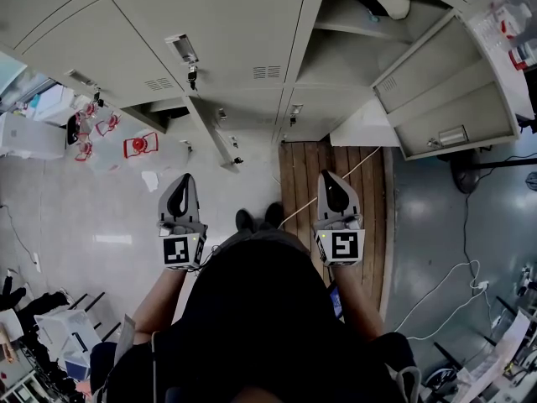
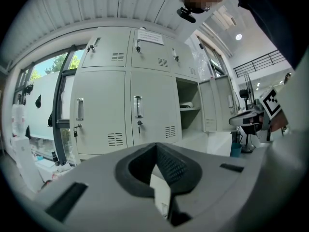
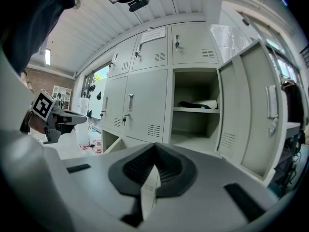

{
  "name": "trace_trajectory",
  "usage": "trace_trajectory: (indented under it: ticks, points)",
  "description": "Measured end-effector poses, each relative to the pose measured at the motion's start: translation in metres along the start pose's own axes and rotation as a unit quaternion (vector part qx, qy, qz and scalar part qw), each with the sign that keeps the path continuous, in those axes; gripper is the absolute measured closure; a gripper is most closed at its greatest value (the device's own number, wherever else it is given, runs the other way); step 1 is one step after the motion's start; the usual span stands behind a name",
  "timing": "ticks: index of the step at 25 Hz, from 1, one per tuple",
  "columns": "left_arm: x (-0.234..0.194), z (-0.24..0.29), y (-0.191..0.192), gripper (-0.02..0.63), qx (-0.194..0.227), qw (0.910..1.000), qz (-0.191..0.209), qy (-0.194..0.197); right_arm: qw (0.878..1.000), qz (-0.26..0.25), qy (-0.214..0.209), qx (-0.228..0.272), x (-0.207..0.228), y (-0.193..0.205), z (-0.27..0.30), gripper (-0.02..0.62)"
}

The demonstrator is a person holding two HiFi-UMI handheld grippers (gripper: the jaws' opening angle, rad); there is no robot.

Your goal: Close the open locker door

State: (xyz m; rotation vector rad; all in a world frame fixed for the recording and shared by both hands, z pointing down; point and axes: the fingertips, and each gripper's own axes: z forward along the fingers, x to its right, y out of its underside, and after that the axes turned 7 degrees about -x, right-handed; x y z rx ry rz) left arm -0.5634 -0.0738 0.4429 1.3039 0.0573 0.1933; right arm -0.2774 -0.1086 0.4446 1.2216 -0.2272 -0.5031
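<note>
Bank of pale grey metal lockers [image 1: 235, 49] fills 12 o'clock from where you stand; its tall grey metal open locker door [image 3: 251, 110] stands swung wide at 3 o'clock in your right gripper view, baring a shelved compartment [image 3: 195, 110]; your right gripper [image 3: 154, 146] and left gripper [image 2: 155, 146] hang well short of it, jaws pressed together on nothing, probably because a door wants a push, not a pinch; white paper notice [image 3: 152, 34] at 11 o'clock, print too small to read.

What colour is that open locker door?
The door is pale grey, seen best in the right gripper view.
</note>
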Motion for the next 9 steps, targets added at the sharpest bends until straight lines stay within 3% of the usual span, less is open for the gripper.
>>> trace_trajectory:
  ticks: [5,9]
  points:
    - [-0.0027,-0.0013,0.0072,0.603,-0.004,0.9999,0.012,0.001,1.000,0.003,-0.006,0.028,-0.0042,-0.0070,-0.0011,0.603]
    - [-0.0038,-0.0024,0.0061,0.603,0.000,0.9999,0.016,0.003,1.000,0.003,-0.007,0.020,-0.0042,-0.0030,-0.0002,0.603]
